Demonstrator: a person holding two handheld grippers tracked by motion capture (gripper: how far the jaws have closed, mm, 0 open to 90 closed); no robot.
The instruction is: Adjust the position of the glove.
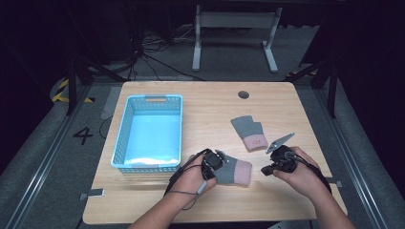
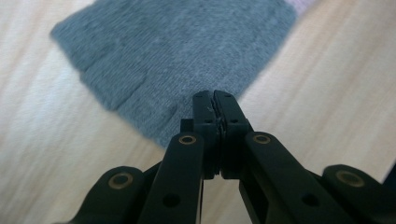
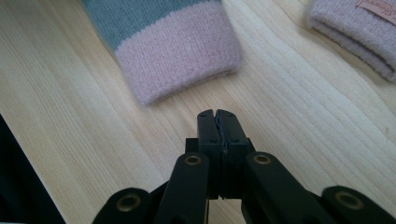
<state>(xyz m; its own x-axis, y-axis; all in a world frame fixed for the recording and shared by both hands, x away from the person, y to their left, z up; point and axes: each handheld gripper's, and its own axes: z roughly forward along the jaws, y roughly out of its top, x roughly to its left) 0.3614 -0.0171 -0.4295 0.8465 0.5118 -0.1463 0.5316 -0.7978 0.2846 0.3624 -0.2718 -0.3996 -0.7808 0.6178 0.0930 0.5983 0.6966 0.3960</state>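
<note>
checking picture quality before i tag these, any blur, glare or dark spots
High view: table evenly lit, floor around it dark, glare on the basket floor. Left gripper view: glove and wood smeared, tool sharp. Right gripper view: pink cuff slightly soft, black corner lower left.

A single black numeral "4" (image 1: 83, 135) is marked on the grey floor (image 1: 43, 143) to the left of the table, just beside the blue basket's side of the table edge. The far glove's pink cuff (image 1: 254, 141) carries a small sewn label (image 3: 379, 8); in the right gripper view it shows a line of script lettering, cut off by the frame edge and too small to read. Yellow-and-black hazard striping (image 1: 61, 90) lies on the floor beyond the numeral; it bears no characters.
</note>
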